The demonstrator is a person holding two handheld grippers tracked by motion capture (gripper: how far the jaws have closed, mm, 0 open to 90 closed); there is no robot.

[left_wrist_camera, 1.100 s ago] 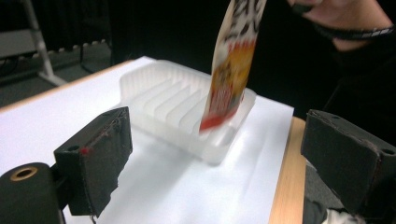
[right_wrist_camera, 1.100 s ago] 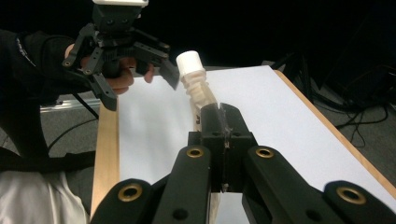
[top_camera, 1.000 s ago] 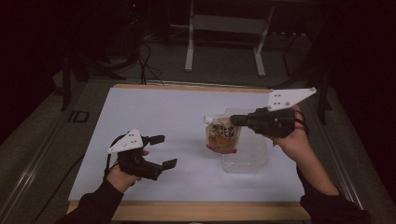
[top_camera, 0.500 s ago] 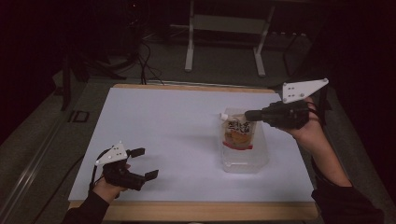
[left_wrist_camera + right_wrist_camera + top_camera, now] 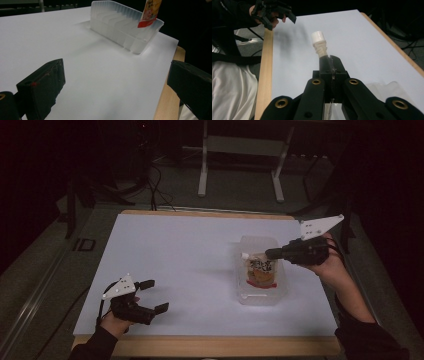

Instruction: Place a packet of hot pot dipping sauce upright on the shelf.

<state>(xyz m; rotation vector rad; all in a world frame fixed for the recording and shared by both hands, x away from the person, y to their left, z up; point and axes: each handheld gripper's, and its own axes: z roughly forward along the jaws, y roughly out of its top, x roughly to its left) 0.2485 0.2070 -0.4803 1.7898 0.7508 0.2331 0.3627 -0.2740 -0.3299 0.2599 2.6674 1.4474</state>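
A spouted pouch [image 5: 261,270] with an orange and red print hangs upright in a clear plastic container [image 5: 257,241] on the right of the white table. My right gripper [image 5: 271,253] is shut on the pouch's top edge beside its white cap [image 5: 319,41]; the pinch [image 5: 330,62] shows close up in the right gripper view. The pouch's lower end [image 5: 150,13] sits inside the ribbed container [image 5: 117,27]. My left gripper [image 5: 156,295] stands open near the table's front left edge with nothing between its jaws, far from the container.
The white table top [image 5: 190,255] has a wooden front edge [image 5: 210,345]. Metal stand legs [image 5: 202,175] and cables lie on the dark floor behind the table. The left hand and its gripper [image 5: 274,12] show far off in the right gripper view.
The right gripper carried the pouch right and down into the container. The left gripper drew back toward the front left corner and stayed open.
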